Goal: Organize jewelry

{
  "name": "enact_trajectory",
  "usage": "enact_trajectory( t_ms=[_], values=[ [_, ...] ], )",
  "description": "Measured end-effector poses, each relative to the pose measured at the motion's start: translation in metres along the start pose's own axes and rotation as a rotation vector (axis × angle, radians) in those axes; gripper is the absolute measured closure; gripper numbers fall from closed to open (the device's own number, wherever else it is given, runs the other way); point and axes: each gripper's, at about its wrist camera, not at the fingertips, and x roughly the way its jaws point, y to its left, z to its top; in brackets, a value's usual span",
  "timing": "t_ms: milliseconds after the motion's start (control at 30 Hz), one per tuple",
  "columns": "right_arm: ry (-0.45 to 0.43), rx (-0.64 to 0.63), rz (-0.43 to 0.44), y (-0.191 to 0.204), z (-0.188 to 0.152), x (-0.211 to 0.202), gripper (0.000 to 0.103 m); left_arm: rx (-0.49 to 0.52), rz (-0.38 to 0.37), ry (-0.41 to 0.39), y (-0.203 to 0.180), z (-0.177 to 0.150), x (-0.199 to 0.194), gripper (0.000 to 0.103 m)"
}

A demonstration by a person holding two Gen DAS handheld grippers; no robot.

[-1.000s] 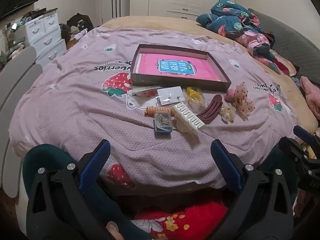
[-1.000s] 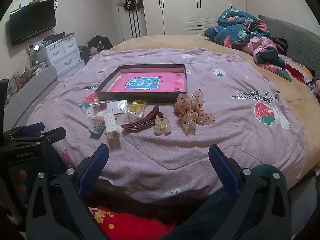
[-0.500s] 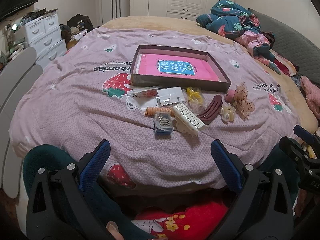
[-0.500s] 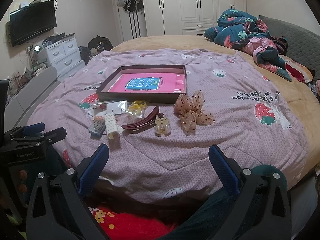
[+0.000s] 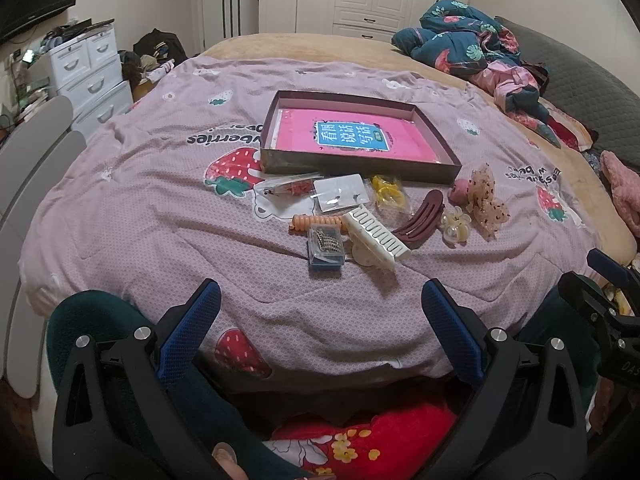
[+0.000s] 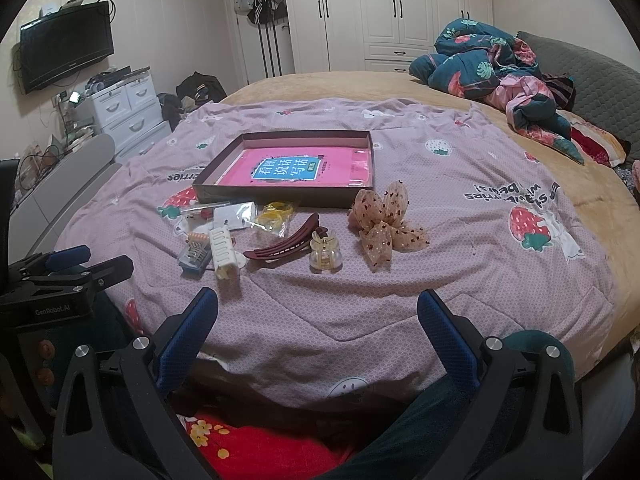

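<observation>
A shallow brown box (image 5: 276, 136) (image 6: 210, 184) with a pink booklet inside lies on the strawberry bedspread. In front of it lie several hair accessories: a white comb clip (image 5: 378, 234) (image 6: 223, 248), a maroon clip (image 5: 420, 220) (image 6: 286, 242), a clear yellow claw clip (image 5: 454, 226) (image 6: 325, 252), a peach bow (image 5: 486, 202) (image 6: 384, 224), a small blue case of pins (image 5: 325, 246) (image 6: 195, 255), an orange coil tie (image 5: 316, 222) and packets. My left gripper (image 5: 320, 300) and right gripper (image 6: 318, 304) are both open, empty, well short of the items near the bed's front edge.
A heap of bedding (image 6: 496, 76) lies at the back right of the bed. White drawers (image 6: 128, 112) and a wall TV (image 6: 66, 46) stand at the left. Wardrobes (image 6: 396, 12) fill the far wall. A person's dark trousers and red floral garment (image 5: 360, 436) show below the grippers.
The left wrist view has shifted slightly, items sitting a little lower and nearer. Neither gripper has changed its opening, and no object on the bed has moved.
</observation>
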Motion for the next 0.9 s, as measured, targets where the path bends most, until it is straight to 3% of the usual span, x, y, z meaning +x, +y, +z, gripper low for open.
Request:
enact_trajectory(
  t_ms=[900],
  values=[
    [0.002, 0.001, 0.011, 0.0001, 0.0045, 0.0021, 0.004, -0.012, -0.004, 0.021, -0.0005, -0.0034, 0.0042, 0.009]
  ],
)
